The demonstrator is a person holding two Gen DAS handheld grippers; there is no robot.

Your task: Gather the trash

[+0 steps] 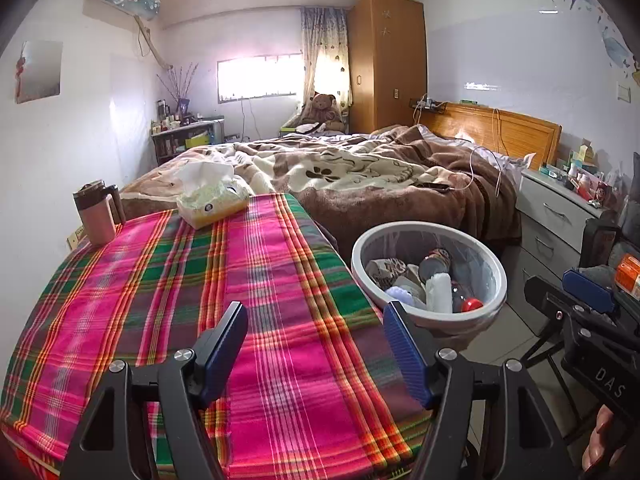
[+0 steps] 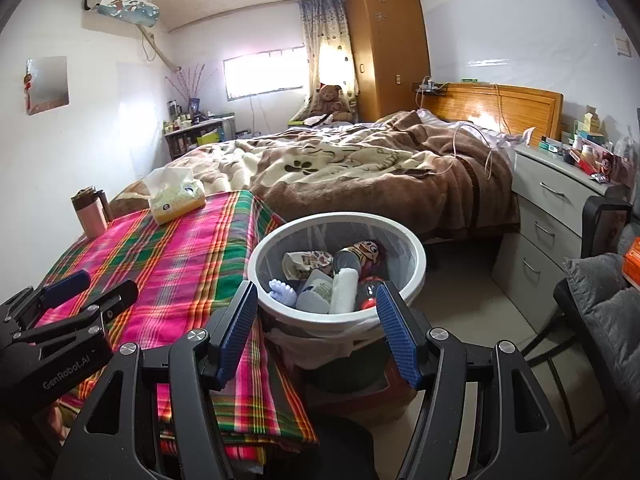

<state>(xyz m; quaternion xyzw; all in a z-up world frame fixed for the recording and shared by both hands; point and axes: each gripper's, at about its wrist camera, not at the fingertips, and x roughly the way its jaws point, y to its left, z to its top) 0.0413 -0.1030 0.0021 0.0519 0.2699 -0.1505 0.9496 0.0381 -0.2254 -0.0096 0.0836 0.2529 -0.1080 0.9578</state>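
A white round bin [image 1: 428, 226] [image 2: 336, 216] with a clear liner stands on the floor against the right edge of the table. Inside lie a white roll [image 1: 439, 292] [image 2: 344, 290], a printed can [image 2: 362, 254], a crumpled wrapper [image 2: 306, 260] and a red cap [image 1: 472, 304]. My left gripper [image 1: 315, 312] is open over the plaid tablecloth [image 1: 180, 280], nothing between its blue pads. My right gripper [image 2: 317, 292] is open above the bin's near rim, holding nothing. Each gripper also shows in the other's view: the right gripper [image 1: 564, 294] and the left gripper [image 2: 94, 288].
On the table's far end sit a yellow tissue pack [image 1: 212, 200] [image 2: 176, 198] and a pink lidded mug [image 1: 98, 216] [image 2: 90, 214]. Behind is a bed with a brown blanket [image 1: 360, 176]. A grey drawer unit [image 2: 560, 216] and a chair with grey cushion [image 2: 608, 304] stand right.
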